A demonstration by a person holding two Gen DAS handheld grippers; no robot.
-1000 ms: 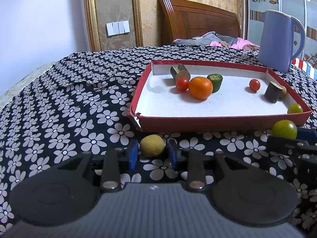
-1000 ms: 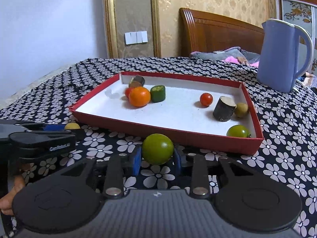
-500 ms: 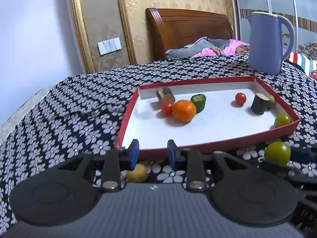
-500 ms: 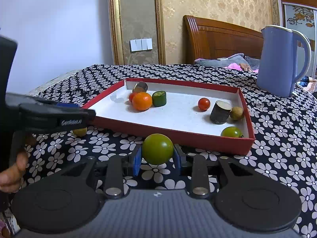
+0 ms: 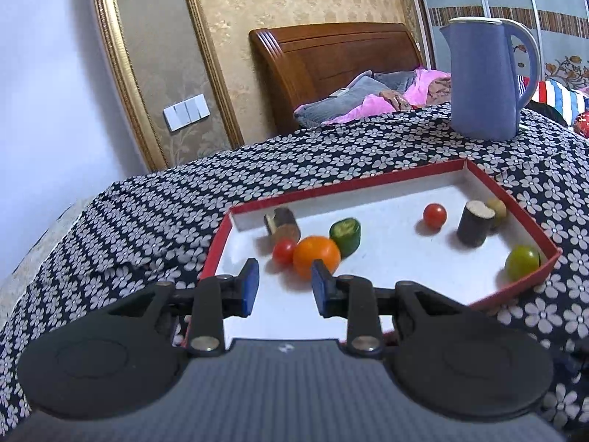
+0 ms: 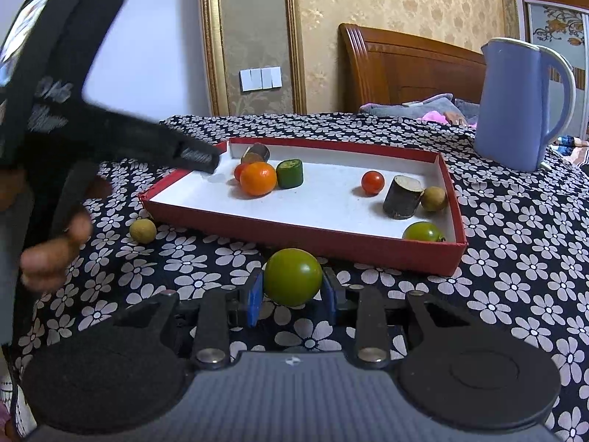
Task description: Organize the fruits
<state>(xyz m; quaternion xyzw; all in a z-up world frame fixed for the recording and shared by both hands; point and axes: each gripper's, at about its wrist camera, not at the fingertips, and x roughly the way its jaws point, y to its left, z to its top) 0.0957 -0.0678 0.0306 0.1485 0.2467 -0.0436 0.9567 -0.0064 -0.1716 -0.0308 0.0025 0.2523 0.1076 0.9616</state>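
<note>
**Green fruit gripped, yellow one left on the cloth**

Our right gripper (image 6: 291,291) clamps the green fruit (image 6: 292,277) just before the red tray (image 6: 302,236). Our left gripper (image 5: 282,287) hangs spread and empty over the tray's near edge. Only the right view shows the yellow fruit (image 6: 143,230) on the tablecloth (image 6: 515,258) beside the tray.

Right gripper (image 6: 291,296) clasping a green tomato (image 6: 292,277) above flowered bedspread (image 6: 515,276), red tray (image 6: 368,245) of fruits beyond, small yellow fruit (image 6: 143,230) beside tray

Fruits (image 6: 257,183) in tray (image 6: 302,236); jug (image 6: 515,110) behind tray
</note>
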